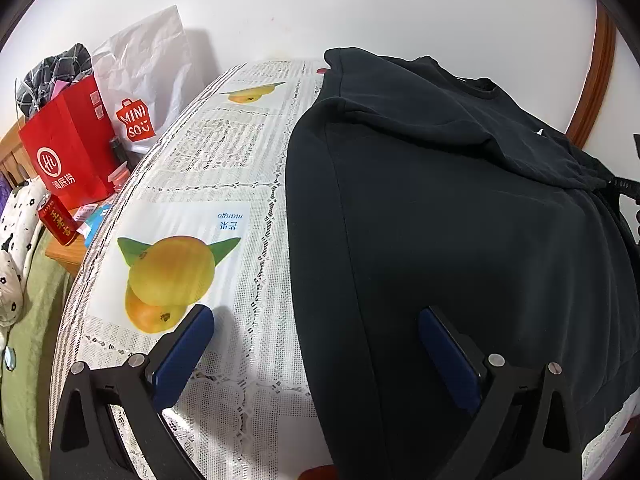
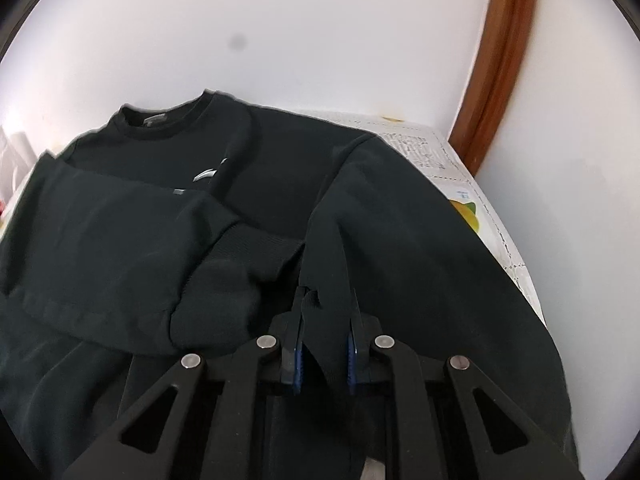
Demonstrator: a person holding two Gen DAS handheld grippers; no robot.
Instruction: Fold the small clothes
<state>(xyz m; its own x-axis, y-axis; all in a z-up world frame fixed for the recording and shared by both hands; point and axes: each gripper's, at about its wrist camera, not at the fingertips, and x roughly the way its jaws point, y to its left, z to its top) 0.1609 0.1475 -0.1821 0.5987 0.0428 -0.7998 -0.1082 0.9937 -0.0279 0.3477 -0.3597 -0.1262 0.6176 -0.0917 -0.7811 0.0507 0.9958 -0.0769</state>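
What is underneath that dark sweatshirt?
The sweatshirt lies on a lace tablecloth printed with mangoes. Whatever else sits beneath the fabric is covered.

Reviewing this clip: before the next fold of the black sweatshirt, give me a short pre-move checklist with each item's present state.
1. Right gripper has fabric: ok. Its jaws are closed on a ridge of the black sweatshirt.
2. Left gripper free: ok. Jaws wide open, nothing between them, one finger over the tablecloth, the other over the sweatshirt's edge.
3. One sleeve folded in: ok. The cuffed sleeve lies across the body.
4. Grip takes one layer only: cannot tell.
5. Garment lies flat: not ok. Creases near the collar.
6. Hem on the table: cannot tell, hidden under the grippers.
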